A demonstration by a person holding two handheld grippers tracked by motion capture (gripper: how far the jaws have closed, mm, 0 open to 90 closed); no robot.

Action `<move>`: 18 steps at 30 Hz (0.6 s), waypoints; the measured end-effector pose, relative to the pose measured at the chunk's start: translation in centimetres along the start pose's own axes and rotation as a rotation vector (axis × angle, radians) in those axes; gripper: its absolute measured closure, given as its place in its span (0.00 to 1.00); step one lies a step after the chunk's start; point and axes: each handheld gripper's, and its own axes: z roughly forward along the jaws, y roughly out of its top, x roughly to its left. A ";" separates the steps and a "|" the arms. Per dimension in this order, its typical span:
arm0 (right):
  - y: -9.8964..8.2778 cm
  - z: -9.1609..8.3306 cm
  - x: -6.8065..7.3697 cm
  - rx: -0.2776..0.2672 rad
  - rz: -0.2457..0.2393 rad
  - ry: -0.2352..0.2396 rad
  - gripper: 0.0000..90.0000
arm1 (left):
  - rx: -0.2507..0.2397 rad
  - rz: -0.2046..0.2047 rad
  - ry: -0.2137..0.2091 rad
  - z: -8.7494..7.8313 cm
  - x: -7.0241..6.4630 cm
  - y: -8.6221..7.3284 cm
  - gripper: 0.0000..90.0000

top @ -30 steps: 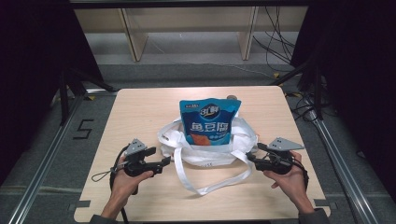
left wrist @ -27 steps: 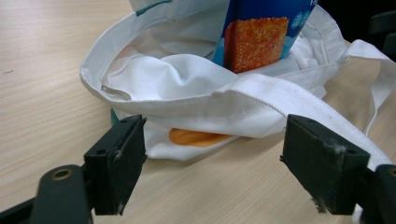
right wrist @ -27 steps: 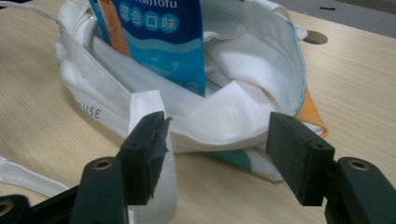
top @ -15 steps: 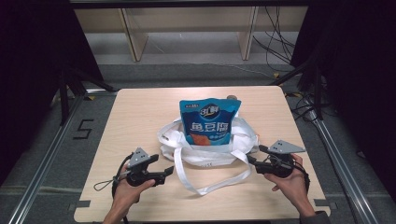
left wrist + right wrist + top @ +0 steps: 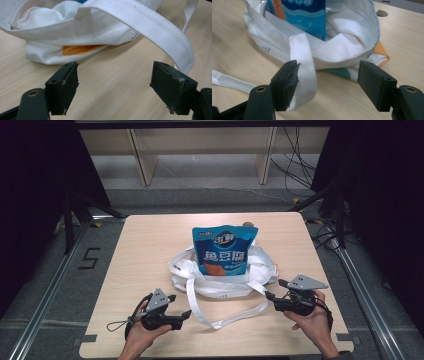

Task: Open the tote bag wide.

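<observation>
- Since a second ago your left gripper (image 5: 181,316) has drawn back from the white tote bag (image 5: 220,282) toward the near left of the table (image 5: 145,240); your right gripper (image 5: 274,290) has hardly shifted.
- Your left gripper's jaws stand wide apart with nothing between them; in the left gripper view bare wood shows in the gap, and the bag's side lies just beyond.
- Your right gripper's jaws have just been opening. In the right gripper view they stand wide, and a white strap (image 5: 303,70) loops down between them, lying against the left pad without being pinched.
- The bag sits slumped at the middle of the table, mouth open upward, with its long handles (image 5: 227,319) trailing over the wood toward you.
- A blue snack pouch (image 5: 223,252) stands upright inside the bag, most of it rising above the rim.
- An orange patch (image 5: 78,49) shows on the bag's underside in the left gripper view.
</observation>
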 end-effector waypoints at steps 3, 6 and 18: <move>-0.3 -0.2 0.1 -0.008 -0.016 0.002 0.37 | 0.013 0.018 -0.002 -0.2 -0.3 -0.2 0.22; -0.7 -0.5 0.4 0.002 0.001 0.016 0.37 | 0.015 0.048 0.002 -0.3 -0.6 -0.3 0.22; -2.7 -1.7 1.6 0.071 -0.027 0.030 0.34 | 0.037 0.035 -0.009 -0.9 -1.0 -1.3 0.22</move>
